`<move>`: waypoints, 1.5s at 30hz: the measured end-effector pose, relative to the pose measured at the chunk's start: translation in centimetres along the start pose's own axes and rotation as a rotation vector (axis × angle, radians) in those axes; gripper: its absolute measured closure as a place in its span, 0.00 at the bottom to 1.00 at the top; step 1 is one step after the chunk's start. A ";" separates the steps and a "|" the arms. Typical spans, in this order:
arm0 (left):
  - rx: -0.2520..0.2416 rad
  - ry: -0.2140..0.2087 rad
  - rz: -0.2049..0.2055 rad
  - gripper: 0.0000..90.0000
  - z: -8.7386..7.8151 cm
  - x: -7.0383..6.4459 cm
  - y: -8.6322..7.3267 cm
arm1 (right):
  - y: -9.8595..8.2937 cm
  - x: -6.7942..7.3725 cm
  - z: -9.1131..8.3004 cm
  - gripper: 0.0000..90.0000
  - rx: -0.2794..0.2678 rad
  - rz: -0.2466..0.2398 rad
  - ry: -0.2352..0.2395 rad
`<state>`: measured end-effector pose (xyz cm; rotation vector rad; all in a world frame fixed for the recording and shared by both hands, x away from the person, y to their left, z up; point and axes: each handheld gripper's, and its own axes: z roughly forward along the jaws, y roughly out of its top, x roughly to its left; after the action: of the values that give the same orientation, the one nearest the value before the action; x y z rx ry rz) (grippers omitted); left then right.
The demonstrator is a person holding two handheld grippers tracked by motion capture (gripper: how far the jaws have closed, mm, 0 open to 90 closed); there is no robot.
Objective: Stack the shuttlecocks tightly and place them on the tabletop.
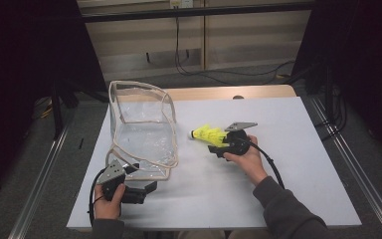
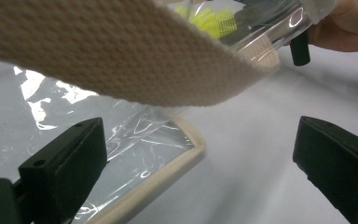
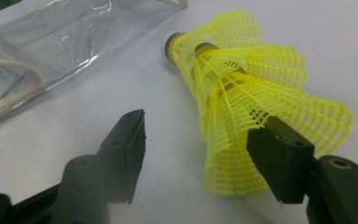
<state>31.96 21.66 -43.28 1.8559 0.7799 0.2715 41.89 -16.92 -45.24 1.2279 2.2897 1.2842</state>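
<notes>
The yellow shuttlecocks (image 3: 242, 98) are stacked one in another, and they lie on the white counter (image 1: 298, 164) just to the right of the clear bag (image 1: 142, 132). Their long axis points at the bag, with the white cork tip nearest it and the wide skirts toward the right gripper (image 1: 227, 141). That gripper is the nearer one. Its jaws are spread: one jaw sits at the wide yellow skirt and the other stands apart on the far side, so nothing is pinched yet. The left gripper (image 1: 138, 191) is by the near corner of the bag, under its cream strap (image 2: 121, 51), and its jaws are spread too, holding nothing. I think the shuttlecocks need to go left, tip first, into the bag
</notes>
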 end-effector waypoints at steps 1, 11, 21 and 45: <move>0.000 -0.001 0.000 0.03 0.0 0.0 0.0 | 0.1 0.0 0.1 0.38 -0.001 0.005 0.000; 0.001 -0.001 -0.003 0.03 0.0 0.0 0.0 | 0.2 0.0 1.0 0.22 -0.003 0.047 0.013; 0.001 -0.001 -0.003 0.03 0.0 0.0 0.0 | 0.7 0.5 1.7 0.24 -0.001 0.051 0.007; 0.003 -0.006 -0.003 0.03 0.0 0.0 -0.1 | 1.0 0.8 2.6 0.52 -0.024 0.022 -0.071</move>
<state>31.97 21.67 -43.35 1.8579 0.7792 0.2628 43.42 -14.56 -45.77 1.2727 2.2110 1.2507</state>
